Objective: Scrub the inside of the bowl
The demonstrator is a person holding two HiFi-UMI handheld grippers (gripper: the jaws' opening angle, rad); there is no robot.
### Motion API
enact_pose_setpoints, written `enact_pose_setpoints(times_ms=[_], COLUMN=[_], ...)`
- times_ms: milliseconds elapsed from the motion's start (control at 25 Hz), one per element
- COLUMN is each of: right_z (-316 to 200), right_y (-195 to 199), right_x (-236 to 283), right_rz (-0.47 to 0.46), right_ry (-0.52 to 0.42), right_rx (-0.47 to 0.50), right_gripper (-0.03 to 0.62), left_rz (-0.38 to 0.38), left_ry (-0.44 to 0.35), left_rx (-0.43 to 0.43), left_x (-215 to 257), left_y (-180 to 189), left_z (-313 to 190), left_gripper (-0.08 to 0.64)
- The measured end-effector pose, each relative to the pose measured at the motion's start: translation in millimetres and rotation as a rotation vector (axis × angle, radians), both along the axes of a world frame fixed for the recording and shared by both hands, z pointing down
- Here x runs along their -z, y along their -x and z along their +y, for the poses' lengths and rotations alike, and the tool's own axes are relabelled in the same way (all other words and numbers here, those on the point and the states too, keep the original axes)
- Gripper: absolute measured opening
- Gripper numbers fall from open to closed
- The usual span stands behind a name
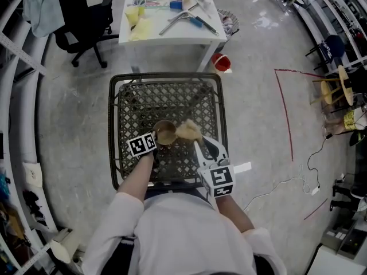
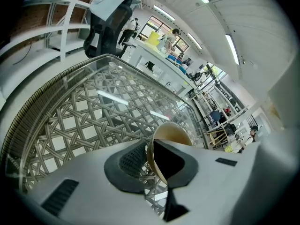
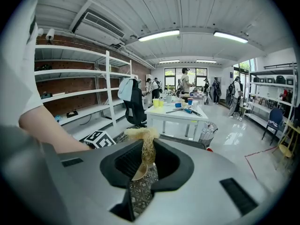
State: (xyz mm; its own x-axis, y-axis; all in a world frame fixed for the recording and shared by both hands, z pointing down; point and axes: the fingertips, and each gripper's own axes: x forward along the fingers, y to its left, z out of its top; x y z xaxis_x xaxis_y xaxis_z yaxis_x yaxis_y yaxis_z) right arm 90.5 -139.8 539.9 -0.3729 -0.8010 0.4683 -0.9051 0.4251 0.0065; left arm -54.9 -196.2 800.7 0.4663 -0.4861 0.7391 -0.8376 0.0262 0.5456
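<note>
Okay so left tongs (image 2: pixel 151 165) pinched shut on bowl (image 2: pixel 171 132) rim, bowl on wicker surface (image 1: pixel 132 107). Right tongs (image 3: pixel 144 165) clamping loofah scrubber (image 3: pixel 143 137), just right of bowl, so scrub likely goes leftward into it.

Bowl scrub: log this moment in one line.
left gripper: shut on round tan bowl, at rim | right gripper: shut on straw-coloured fibrous scrubber | scrubber: beside bowl, not inside

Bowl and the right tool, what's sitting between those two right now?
A pale fibrous scrubber, pinched in the right tool, fills that stretch, its free end beside the rim of the bowl. The head view shows it best.
</note>
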Motion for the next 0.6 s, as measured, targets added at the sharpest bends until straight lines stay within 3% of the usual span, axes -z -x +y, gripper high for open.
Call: enact_pose_setpoints(times_ms=[280,400,600], right_z=[0,0,-2], right_y=[2,3,8], right_x=[3,5,9], right_rz=[-0.005,-0.011,-0.02], right_ry=[-0.012,-0.018,-0.032], right_rx=[0.008,0.012,0.017], right_gripper=[0.077,0.077,0.077], left_rz=[0.017,0.037,0.026], left_ry=[-0.024,-0.029,-0.059], left_rx=[0.003,-0.013,-0.046], left_x=[7,13,24], left_y=[1,-2,1], left_z=[0,-1,-3], left_gripper=[0.049,0.137,0.14])
